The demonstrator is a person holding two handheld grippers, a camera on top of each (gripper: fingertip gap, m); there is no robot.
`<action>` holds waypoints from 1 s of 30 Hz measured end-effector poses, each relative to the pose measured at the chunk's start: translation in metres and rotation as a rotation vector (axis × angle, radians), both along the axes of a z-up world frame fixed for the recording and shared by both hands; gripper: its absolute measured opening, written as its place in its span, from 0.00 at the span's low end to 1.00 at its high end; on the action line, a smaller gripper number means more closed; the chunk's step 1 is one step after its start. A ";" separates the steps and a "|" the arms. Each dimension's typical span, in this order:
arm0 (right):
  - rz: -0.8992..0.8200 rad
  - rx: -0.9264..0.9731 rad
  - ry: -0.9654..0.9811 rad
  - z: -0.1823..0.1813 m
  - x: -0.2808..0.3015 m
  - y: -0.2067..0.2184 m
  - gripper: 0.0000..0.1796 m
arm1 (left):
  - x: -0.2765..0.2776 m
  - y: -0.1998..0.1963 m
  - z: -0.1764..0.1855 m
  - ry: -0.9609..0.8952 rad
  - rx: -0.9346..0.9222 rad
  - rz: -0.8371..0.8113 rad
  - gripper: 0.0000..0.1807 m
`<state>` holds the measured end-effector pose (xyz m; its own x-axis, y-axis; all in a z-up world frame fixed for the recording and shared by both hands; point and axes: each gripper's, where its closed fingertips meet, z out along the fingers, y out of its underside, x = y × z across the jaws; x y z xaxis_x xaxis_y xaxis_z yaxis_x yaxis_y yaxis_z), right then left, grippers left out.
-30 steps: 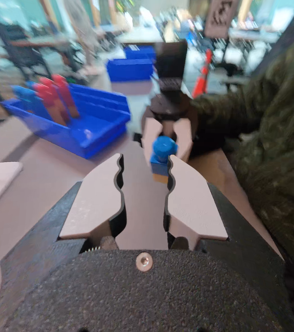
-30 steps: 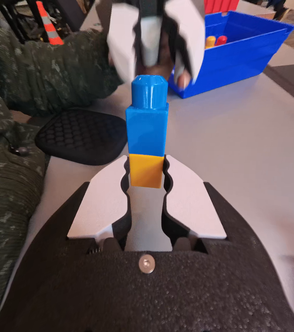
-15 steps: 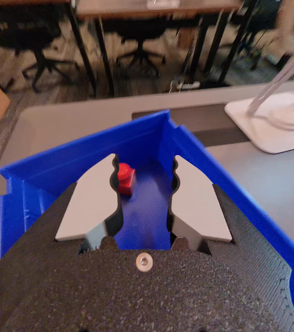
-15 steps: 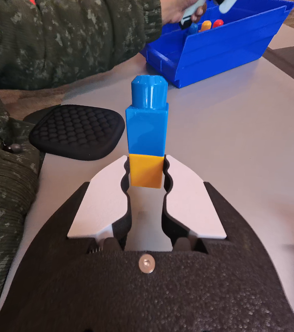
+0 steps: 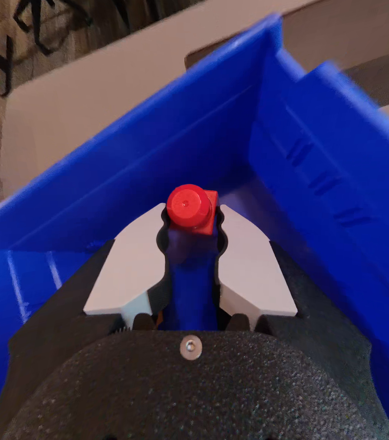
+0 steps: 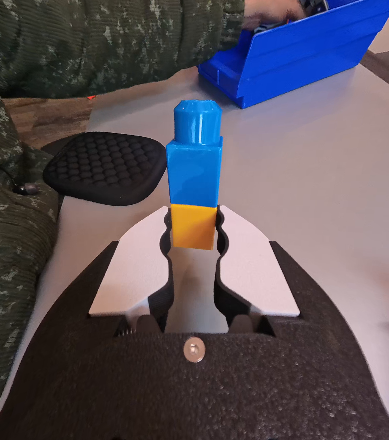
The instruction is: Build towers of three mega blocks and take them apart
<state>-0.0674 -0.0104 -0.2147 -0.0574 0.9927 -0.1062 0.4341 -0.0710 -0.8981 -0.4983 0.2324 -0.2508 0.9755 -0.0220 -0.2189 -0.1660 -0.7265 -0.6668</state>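
In the left wrist view my left gripper (image 5: 192,212) reaches down into a blue bin (image 5: 141,152). Its fingertips press both sides of a red mega block (image 5: 186,207) with its stud facing the camera. In the right wrist view my right gripper (image 6: 193,214) is shut on a yellow block (image 6: 192,228). A blue block (image 6: 193,171) is stacked upright on the yellow one, making a tower of two held just above the grey table (image 6: 307,190). The blue bin also shows in the right wrist view (image 6: 295,54), tilted at the far right, with a hand (image 6: 269,12) at its open side.
A black honeycomb pad (image 6: 105,166) lies on the table left of the tower. A person's green camouflage sleeve (image 6: 93,42) spans the back and left. Bin walls stand close on the far side and right of the red block. Beyond the bin are the table edge and floor. The tips of one gripper are about 50 cm away from the tips of the other.
My left gripper left the tower, swung over to the blue bin, went down inside and closed around the red block. My right gripper kept holding the yellow-and-blue tower still.
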 end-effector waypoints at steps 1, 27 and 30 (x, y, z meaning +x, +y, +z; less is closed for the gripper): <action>-0.004 -0.001 0.004 0.001 0.000 0.001 0.20 | 0.004 -0.002 0.011 -0.010 0.041 -0.015 0.21; 0.022 0.026 -0.100 -0.017 -0.004 -0.009 0.20 | 0.400 -0.245 0.093 -0.601 0.147 -1.361 0.20; 0.033 0.056 -0.126 -0.020 -0.005 -0.012 0.20 | 0.399 -0.251 0.088 -0.532 0.129 -1.398 0.20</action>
<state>-0.0721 -0.0224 -0.2344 -0.0802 0.9950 -0.0589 0.5447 -0.0057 -0.8386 -0.0995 -0.0189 -0.1624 0.1481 -0.9864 0.0715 -0.3814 -0.1237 -0.9161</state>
